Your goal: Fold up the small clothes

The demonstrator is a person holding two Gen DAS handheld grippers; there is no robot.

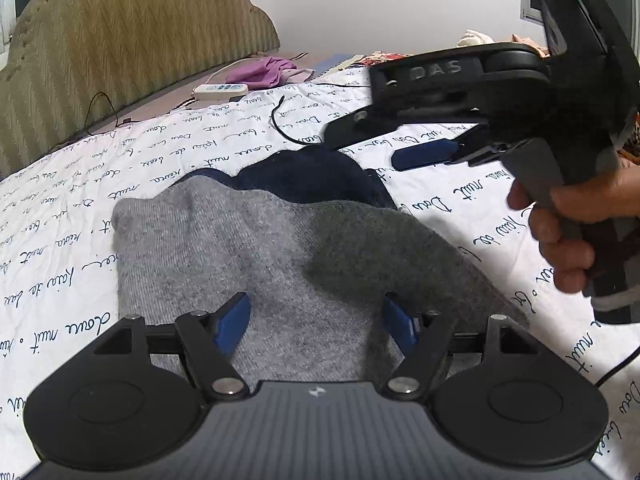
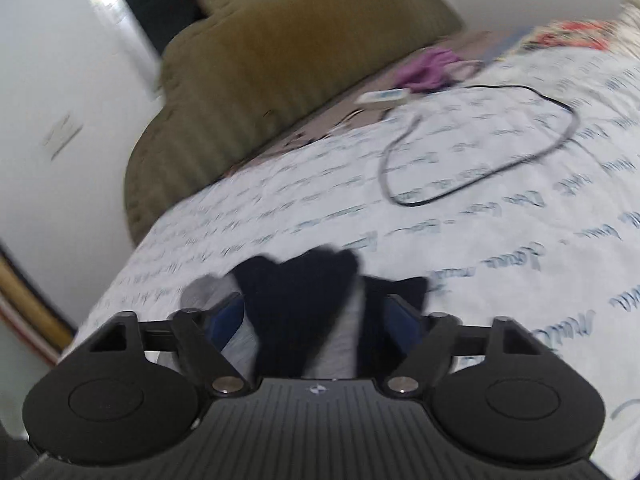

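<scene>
A small grey knit garment [image 1: 280, 248] with a dark navy part [image 1: 316, 176] at its far end lies on the white bedspread [image 1: 160, 152] with script print. My left gripper [image 1: 316, 320] is open, its blue pads either side of the grey cloth's near edge. My right gripper [image 1: 424, 152] is in the left wrist view at the upper right, held by a hand [image 1: 568, 232], above the bed beyond the navy part. In the blurred right wrist view it [image 2: 316, 316] is open over the navy part [image 2: 304, 304] and grey cloth [image 2: 200, 292].
An olive padded headboard [image 1: 120, 40] stands at the back left. A white power strip [image 1: 220, 91], a purple cloth [image 1: 264, 72] and a black cable [image 1: 284, 128] lie on the bed further back. Colourful fabric [image 1: 384, 56] lies at the far right.
</scene>
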